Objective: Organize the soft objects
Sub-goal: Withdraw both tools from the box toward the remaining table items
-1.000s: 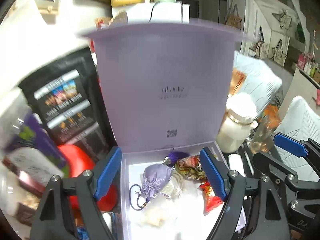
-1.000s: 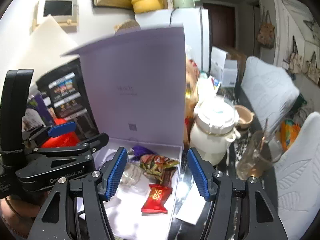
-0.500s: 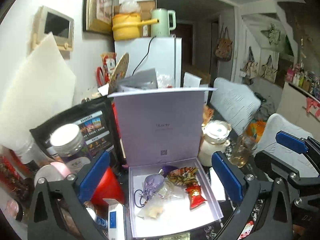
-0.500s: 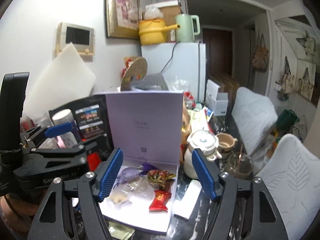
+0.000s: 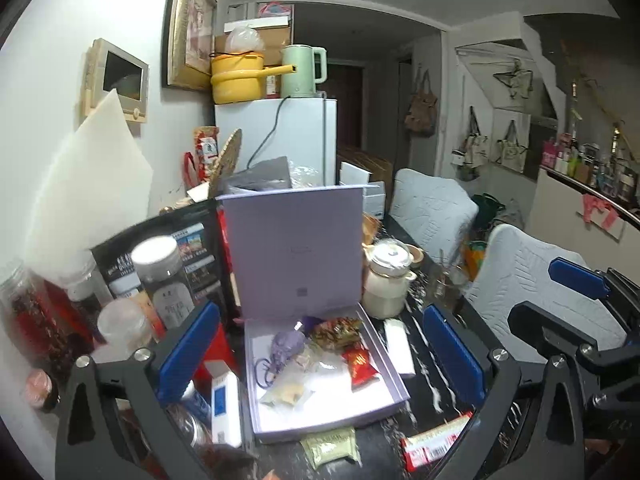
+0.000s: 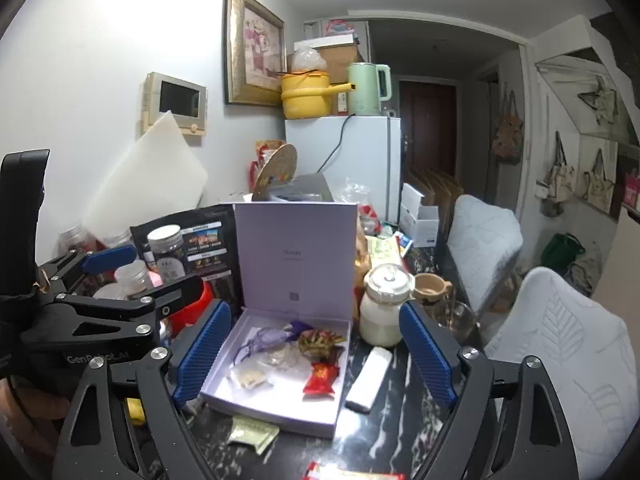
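Note:
An open lilac box stands on the dark marble table with its lid upright. Inside lie a purple drawstring pouch, a clear packet, a brown-gold snack bag and a red packet. My left gripper is open and empty, held back above the box. My right gripper is open and empty, also back from the box. The left gripper shows at the left of the right wrist view.
A white lidded jar, a white bar, a green sachet and a red wrapper surround the box. Jars, a black bag and a red object crowd the left. White chairs stand right.
Both grippers have pulled back and up from the box. The box looks smaller, and the sachet and wrapper in front of it have come into view.

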Action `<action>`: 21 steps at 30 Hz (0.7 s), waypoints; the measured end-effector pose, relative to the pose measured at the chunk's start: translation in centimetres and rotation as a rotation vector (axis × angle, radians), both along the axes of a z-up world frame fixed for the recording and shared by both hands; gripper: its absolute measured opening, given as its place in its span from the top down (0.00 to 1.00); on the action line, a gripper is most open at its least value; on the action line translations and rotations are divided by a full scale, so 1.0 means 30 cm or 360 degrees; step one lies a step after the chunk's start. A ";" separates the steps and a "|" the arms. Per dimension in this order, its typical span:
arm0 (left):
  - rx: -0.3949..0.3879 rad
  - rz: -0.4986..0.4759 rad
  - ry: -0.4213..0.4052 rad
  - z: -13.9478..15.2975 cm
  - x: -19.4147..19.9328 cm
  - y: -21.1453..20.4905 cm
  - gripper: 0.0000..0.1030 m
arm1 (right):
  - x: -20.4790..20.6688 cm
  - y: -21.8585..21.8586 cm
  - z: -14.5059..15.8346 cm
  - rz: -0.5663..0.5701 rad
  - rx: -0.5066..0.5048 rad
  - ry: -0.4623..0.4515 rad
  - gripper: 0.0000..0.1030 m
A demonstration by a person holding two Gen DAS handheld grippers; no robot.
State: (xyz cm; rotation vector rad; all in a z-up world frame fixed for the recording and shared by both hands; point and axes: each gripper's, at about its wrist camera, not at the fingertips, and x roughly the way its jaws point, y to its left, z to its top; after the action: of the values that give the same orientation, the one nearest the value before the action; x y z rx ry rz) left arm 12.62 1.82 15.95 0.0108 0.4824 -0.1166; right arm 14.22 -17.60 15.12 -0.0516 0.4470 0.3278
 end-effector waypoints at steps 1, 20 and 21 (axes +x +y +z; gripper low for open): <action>-0.0001 -0.0009 0.0004 -0.006 -0.014 -0.001 0.00 | -0.022 -0.004 -0.003 -0.0003 0.0001 -0.0002 0.15; -0.0010 -0.0101 0.0108 -0.183 -0.253 -0.006 0.00 | -0.285 -0.013 -0.178 -0.0031 0.0028 0.0078 0.15; -0.0020 -0.0111 0.0113 -0.194 -0.264 -0.007 0.00 | -0.294 -0.015 -0.192 -0.0033 0.0031 0.0089 0.15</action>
State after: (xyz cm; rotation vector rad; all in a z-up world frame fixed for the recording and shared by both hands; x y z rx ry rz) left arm 4.69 1.61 10.13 0.0109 0.5521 -0.1888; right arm 5.39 -18.06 9.36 -0.0189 0.4996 0.3140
